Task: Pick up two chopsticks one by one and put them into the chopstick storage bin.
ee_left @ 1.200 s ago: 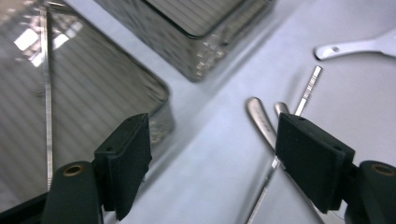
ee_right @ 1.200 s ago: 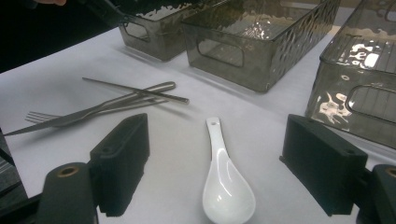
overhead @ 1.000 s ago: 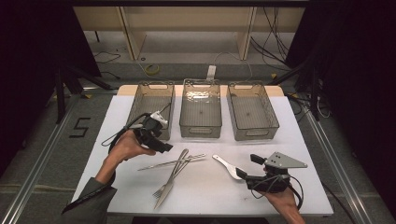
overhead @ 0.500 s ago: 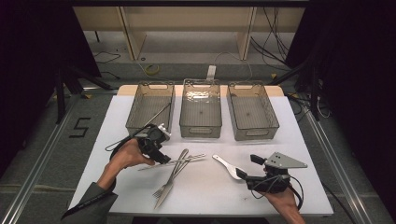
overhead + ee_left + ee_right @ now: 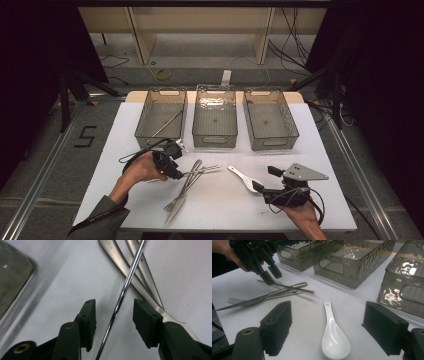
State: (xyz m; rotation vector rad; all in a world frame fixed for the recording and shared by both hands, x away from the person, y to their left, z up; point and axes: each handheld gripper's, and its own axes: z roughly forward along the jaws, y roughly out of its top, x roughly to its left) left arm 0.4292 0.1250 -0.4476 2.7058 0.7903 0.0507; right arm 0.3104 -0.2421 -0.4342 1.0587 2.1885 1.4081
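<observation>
The thin shiny steel chopstick (image 5: 125,287) is straddled lengthwise by the left gripper (image 5: 115,322), whose half-open fingers (image 5: 88,320), just closing, are not yet touching it.

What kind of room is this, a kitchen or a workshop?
Probably a lab recording setup, not a kitchen: a white table among dark curtains, loose cables on the floor, and three sorting bins beside cutlery.

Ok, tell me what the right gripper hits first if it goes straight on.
Likely the white spoon: it lies on the table between the right gripper's open jaws, bowl nearest. Beyond it stands a bin.
</observation>
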